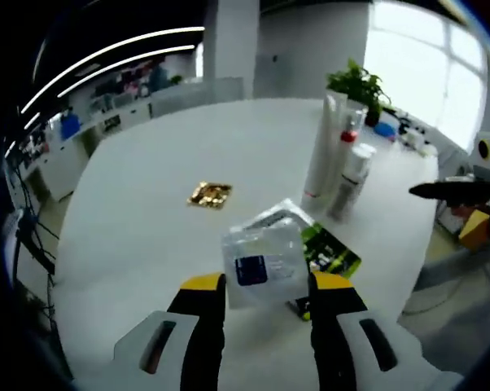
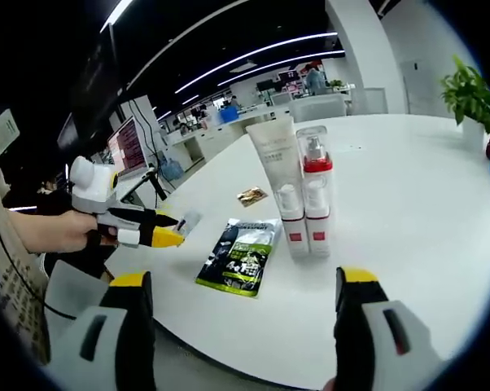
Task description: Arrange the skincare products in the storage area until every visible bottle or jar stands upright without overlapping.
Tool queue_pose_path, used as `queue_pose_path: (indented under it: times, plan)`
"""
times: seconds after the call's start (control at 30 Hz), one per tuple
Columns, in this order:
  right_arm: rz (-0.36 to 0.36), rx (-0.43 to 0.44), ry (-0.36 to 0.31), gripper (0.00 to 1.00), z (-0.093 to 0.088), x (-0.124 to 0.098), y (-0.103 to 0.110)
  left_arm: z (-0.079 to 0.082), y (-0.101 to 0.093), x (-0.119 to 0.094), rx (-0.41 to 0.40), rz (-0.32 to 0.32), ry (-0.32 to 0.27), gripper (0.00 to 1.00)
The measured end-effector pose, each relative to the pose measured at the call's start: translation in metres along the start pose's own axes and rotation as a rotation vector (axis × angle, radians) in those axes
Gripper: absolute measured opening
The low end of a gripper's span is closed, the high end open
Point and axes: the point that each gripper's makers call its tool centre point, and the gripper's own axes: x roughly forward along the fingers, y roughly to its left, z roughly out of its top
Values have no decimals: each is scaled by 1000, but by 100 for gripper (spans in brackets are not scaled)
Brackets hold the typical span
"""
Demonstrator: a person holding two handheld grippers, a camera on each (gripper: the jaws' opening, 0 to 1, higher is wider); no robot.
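My left gripper is shut on a clear plastic packet with a dark blue label, held above the white table. In the right gripper view, the left gripper comes in from the left, held by a hand, with the clear packet at its tips. A tall white tube, a clear bottle with a red collar and a small white bottle stand upright close together. My right gripper is open and holds nothing, near the table edge.
A green-and-black sachet lies flat just beyond the held packet. A small gold sachet lies further in. A potted plant stands at the far rim. Desks and shelves lie beyond the table.
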Motion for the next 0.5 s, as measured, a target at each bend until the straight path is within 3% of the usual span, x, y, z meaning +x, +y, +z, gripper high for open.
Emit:
queue_pose_path:
  times: [0.5]
  plan:
    - [41,-21,14,91,-2,1,9,-10,-16,-24,-13,4,-11,37]
